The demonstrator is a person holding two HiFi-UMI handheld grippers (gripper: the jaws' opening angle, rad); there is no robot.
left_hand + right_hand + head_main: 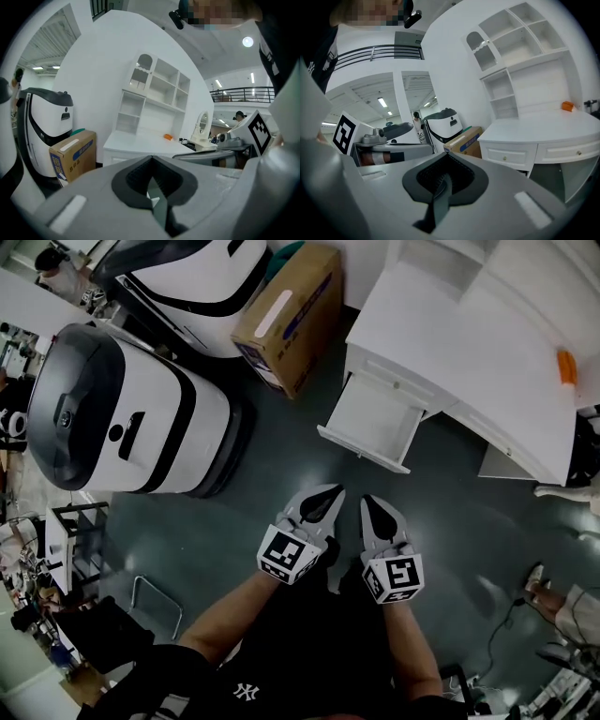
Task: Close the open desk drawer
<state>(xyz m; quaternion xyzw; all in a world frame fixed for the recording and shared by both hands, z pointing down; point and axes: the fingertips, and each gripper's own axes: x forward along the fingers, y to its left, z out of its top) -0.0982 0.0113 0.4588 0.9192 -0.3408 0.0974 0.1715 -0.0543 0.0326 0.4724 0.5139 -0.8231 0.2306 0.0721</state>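
**Drawer stands open; both your grippers shut and empty, short of it**

The drawer (373,416) is pulled out of the white desk (469,343) toward 7 o'clock in the head view. Its white inside is bare and its front panel hangs over the dark floor (281,465). It lies just right of that view's centre, with the desk top spreading from it toward 1 and 2 o'clock.

Your left gripper (333,493) and right gripper (368,501) sit side by side at 6 o'clock from the drawer. They are close together, both pointing up toward it, and apart from it, with open floor between their tips and the front panel.

Left jaws: brought together at the tips, with only the hollow of the dark pads between them. They hold nothing and touch nothing.

Right jaws: likewise closed tip to tip, empty and touching nothing.

A cardboard box (291,315) stands at 11 o'clock from the drawer, near the desk's corner. A large white and black machine (131,409) stands at 9 o'clock, well apart. A small orange thing (566,367) lies on the desk top, far out at 3 o'clock.
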